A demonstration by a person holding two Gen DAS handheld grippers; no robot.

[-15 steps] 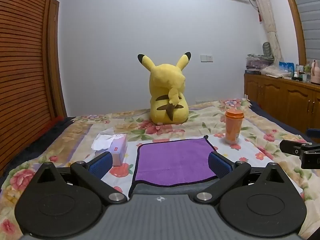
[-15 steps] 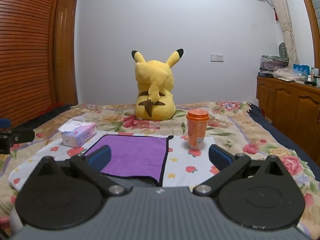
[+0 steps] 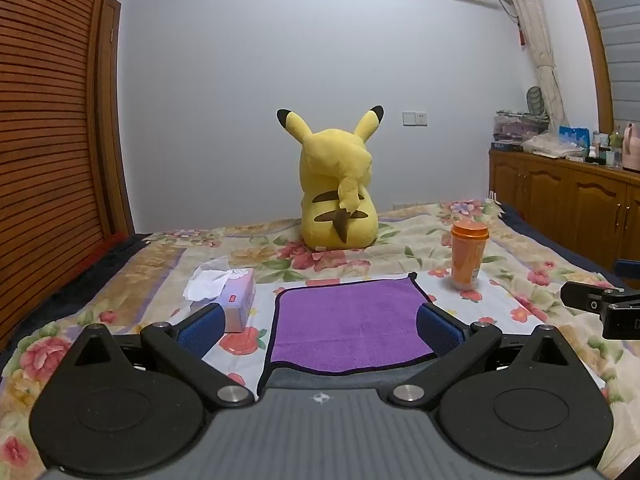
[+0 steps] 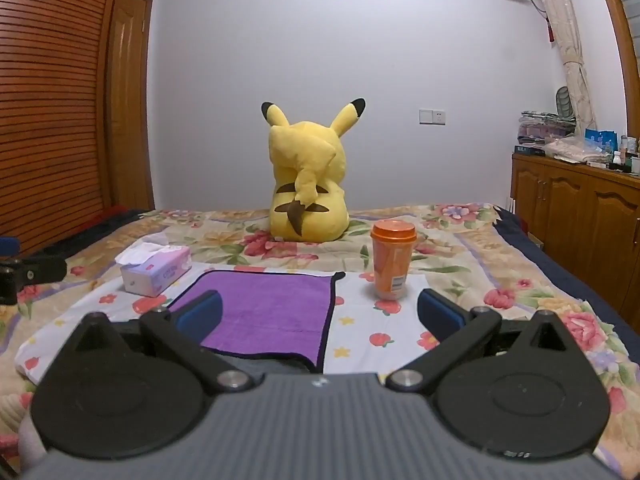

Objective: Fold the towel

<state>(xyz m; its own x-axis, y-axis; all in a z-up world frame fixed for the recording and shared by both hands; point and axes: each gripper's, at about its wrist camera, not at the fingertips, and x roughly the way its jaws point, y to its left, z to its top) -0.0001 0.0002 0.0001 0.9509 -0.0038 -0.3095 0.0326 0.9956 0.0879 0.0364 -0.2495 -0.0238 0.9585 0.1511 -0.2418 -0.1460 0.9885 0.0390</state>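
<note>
nothing has shifted since the earlier frame: the purple towel [image 3: 350, 324] lies flat on the floral bedspread [image 3: 532, 280], ahead of the left gripper [image 3: 320, 326] and right gripper [image 4: 320, 314], jaws spread and holding nothing. at 10 o'clock, a tissue box [image 4: 158, 274], print unreadable, tissue poking out; at 1 o'clock, a lidded orange cup [image 4: 392, 264].

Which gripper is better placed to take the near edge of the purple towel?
Probably left: the left gripper, open, frames the towel centrally. The right gripper faces its right edge.
</note>
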